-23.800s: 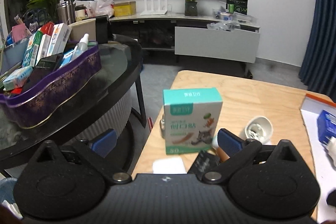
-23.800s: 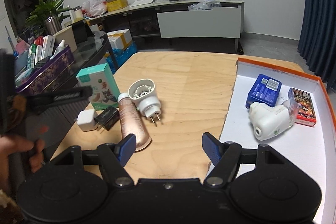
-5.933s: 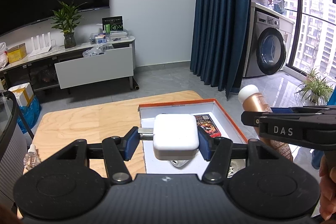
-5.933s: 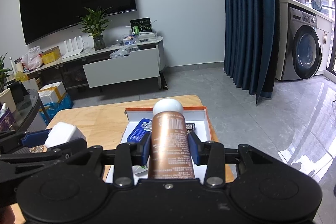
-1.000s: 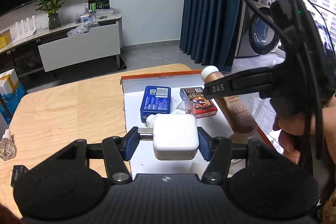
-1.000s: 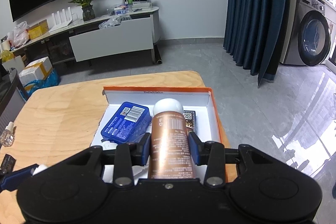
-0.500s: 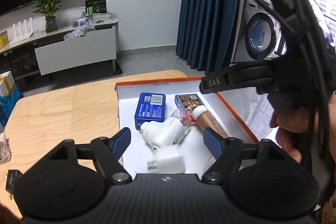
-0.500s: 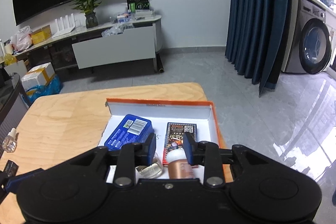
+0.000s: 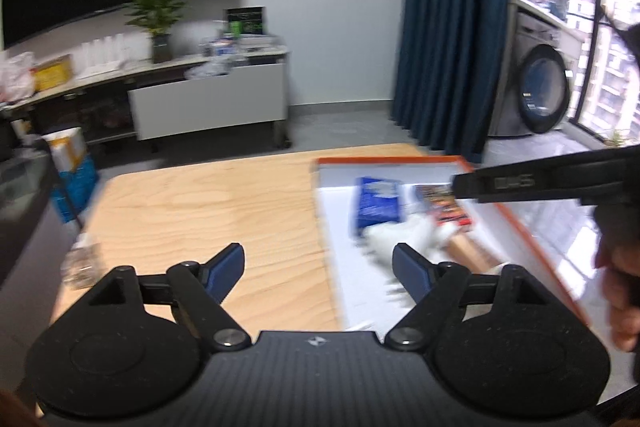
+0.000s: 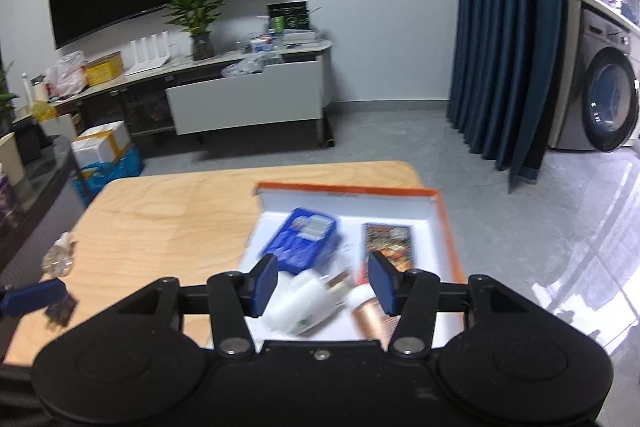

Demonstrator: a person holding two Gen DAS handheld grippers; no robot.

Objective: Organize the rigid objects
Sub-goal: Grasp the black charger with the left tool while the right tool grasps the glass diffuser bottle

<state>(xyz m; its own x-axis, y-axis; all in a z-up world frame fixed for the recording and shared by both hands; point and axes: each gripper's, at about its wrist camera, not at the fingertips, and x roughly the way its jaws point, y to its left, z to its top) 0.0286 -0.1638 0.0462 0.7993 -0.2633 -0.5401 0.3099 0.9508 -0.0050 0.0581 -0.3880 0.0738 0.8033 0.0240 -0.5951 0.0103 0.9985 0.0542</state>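
Note:
An orange-edged white box (image 10: 436, 215) lies on the right of the wooden table (image 10: 180, 215). In it are a blue pack (image 10: 306, 239), a red and black card box (image 10: 388, 241), a white plug-in device (image 10: 308, 303) and the copper bottle (image 10: 372, 319). The left wrist view is blurred and shows the box (image 9: 516, 223), the blue pack (image 9: 376, 207) and the bottle (image 9: 468, 255). My left gripper (image 9: 318, 269) is open and empty over the table beside the box. My right gripper (image 10: 322, 281) is open and empty above the box.
A small clear bottle (image 10: 60, 255) and a dark adapter (image 10: 62, 307) lie at the table's left edge. A dark glass table (image 10: 36, 183) stands to the left. A TV bench (image 10: 224, 99) stands behind, a blue curtain (image 10: 508, 39) and washing machine (image 10: 604, 99) at the right.
Both grippers opened: the white charger and the copper bottle dropped into the box. Since then both grippers have drawn back and the left one has swung left.

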